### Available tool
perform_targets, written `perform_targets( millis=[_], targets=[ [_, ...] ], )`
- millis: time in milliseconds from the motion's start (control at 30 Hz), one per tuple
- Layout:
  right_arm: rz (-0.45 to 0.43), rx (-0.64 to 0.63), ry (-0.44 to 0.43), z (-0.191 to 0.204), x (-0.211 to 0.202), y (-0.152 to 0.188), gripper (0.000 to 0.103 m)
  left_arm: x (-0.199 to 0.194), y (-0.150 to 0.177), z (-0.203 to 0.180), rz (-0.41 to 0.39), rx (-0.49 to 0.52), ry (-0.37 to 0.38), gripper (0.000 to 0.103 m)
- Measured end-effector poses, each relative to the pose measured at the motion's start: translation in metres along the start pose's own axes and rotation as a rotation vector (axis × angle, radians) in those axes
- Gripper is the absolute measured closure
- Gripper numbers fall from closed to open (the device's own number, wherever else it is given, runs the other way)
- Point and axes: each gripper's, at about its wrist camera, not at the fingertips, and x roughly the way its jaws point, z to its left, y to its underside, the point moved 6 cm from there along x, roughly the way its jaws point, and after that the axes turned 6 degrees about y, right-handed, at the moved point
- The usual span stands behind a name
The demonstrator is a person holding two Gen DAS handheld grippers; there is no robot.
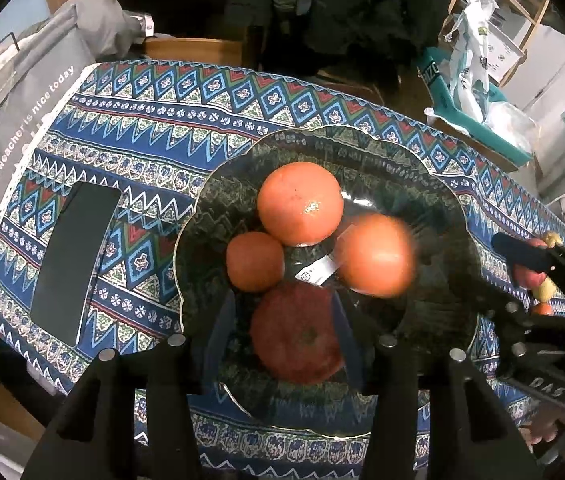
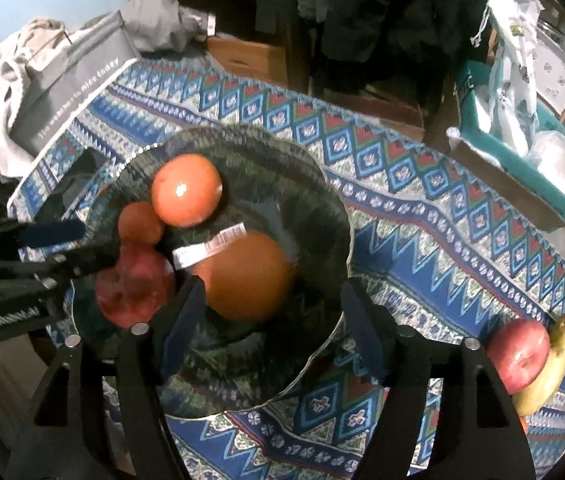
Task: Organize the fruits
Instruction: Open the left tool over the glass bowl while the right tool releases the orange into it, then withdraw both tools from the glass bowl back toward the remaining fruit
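Note:
A dark glass plate [image 1: 434, 216] [image 2: 314, 200] on the patterned cloth holds three oranges and a red pomegranate. The large orange [image 1: 300, 203] [image 2: 186, 190] is at the back, a small one [image 1: 254, 262] [image 2: 140, 222] to the left, and a blurred one [image 1: 374, 256] [image 2: 248, 276] beside a white label. My left gripper [image 1: 282, 332] is open, its fingers either side of the pomegranate [image 1: 296, 334] [image 2: 132, 286]. My right gripper [image 2: 268, 312] is open over the plate, just behind the blurred orange. A red apple [image 2: 518, 354] and yellow fruit [image 2: 554, 364] lie on the cloth at right.
A black phone [image 1: 74, 258] lies on the cloth left of the plate. A grey bag [image 1: 22, 92] stands beyond the table's left edge. A teal box [image 2: 522, 160] with plastic bags sits at the back right.

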Motion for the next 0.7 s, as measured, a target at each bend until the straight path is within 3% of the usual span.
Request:
perform_targets(
  millis=[467,600,700],
  targets=[
    [-0.091,0.060,0.055,-0.026,-0.049,-0.005,0.030,-0.026,0.001,-0.026,-0.046,0.070,0.012,0.051],
    [-0.122,0.072,0.094,-0.034,-0.068,-0.005,0.030,-0.042,0.000,-0.039,-0.087,0.105,0.010,0.042],
    [-0.147,0.093,0.123,-0.043,-0.083,-0.004,0.027,-0.052,-0.001,-0.049,-0.113,0.129,0.010,0.041]
  ],
)
